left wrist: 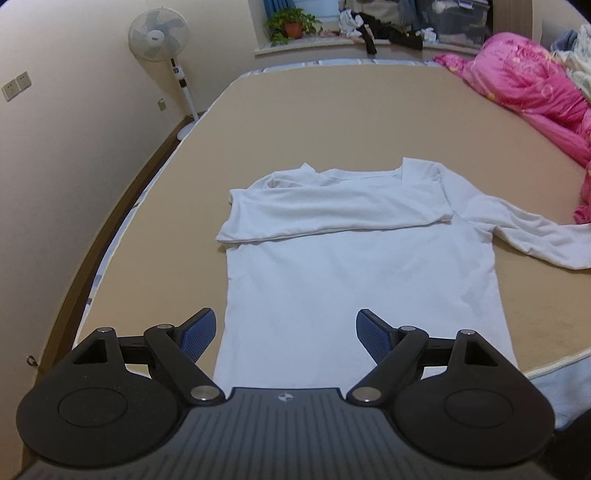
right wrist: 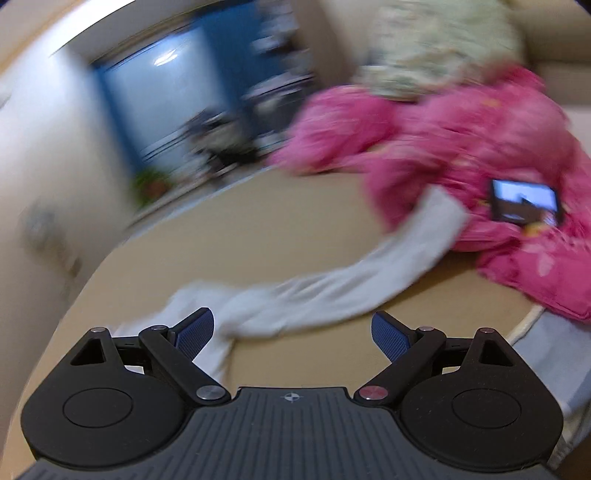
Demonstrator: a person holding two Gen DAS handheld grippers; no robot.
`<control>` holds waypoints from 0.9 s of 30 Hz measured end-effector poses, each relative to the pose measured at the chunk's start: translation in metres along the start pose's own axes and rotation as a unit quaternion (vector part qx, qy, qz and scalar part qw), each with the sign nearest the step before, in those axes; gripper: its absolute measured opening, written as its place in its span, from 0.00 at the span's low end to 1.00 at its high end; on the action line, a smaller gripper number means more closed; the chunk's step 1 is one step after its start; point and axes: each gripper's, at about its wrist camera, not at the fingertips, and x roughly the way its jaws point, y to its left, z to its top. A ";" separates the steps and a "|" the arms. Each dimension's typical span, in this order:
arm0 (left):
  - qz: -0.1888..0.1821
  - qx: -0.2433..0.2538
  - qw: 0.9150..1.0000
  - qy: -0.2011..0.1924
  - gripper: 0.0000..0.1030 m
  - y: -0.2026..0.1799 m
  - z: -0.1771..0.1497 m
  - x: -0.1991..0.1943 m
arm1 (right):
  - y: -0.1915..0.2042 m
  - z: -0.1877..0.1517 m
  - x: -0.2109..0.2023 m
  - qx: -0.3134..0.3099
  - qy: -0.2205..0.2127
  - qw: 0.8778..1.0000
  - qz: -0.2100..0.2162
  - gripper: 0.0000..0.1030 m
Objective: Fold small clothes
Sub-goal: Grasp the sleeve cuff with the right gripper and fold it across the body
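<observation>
A white long-sleeved shirt (left wrist: 354,273) lies flat on the tan bed (left wrist: 332,118), collar away from me. Its left sleeve (left wrist: 332,210) is folded across the chest. Its right sleeve (left wrist: 535,232) stretches out to the right toward the pink quilt. My left gripper (left wrist: 286,336) is open and empty, hovering over the shirt's hem. In the blurred right wrist view, my right gripper (right wrist: 293,336) is open and empty above the bed, just short of the outstretched right sleeve (right wrist: 332,291), whose cuff end rests against the quilt.
A pink quilt (left wrist: 528,81) is heaped on the bed's right side, also in the right wrist view (right wrist: 480,147), with a phone (right wrist: 524,201) on it. A standing fan (left wrist: 157,35) is by the left wall. A potted plant (left wrist: 293,24) and clothes sit on the far ledge.
</observation>
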 end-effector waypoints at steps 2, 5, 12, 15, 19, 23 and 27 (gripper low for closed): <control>0.012 0.003 1.000 0.006 0.85 -0.003 0.004 0.010 | -0.042 0.020 0.048 0.055 0.008 0.997 -0.048 0.90; 0.023 0.007 0.999 0.023 0.85 -0.006 0.007 0.023 | -0.095 0.042 0.111 0.126 0.033 0.988 -0.085 0.87; 0.036 0.014 0.999 0.037 0.85 -0.007 0.013 0.041 | -0.133 0.074 0.183 0.206 0.054 0.974 -0.081 0.07; 0.028 0.005 0.999 0.028 0.85 0.002 0.013 0.041 | -0.108 0.108 0.158 0.180 0.018 0.982 -0.052 0.04; 0.018 -0.008 1.000 0.024 0.85 0.019 0.008 0.047 | -0.068 0.147 0.119 0.136 -0.047 0.989 -0.031 0.04; 0.008 -0.042 0.998 0.038 0.85 0.047 -0.002 0.055 | -0.029 0.147 0.142 0.042 -0.003 0.993 -0.109 0.04; 0.022 -0.074 0.996 0.044 0.85 0.089 -0.013 0.062 | 0.031 0.135 0.161 -0.036 0.016 0.990 -0.135 0.04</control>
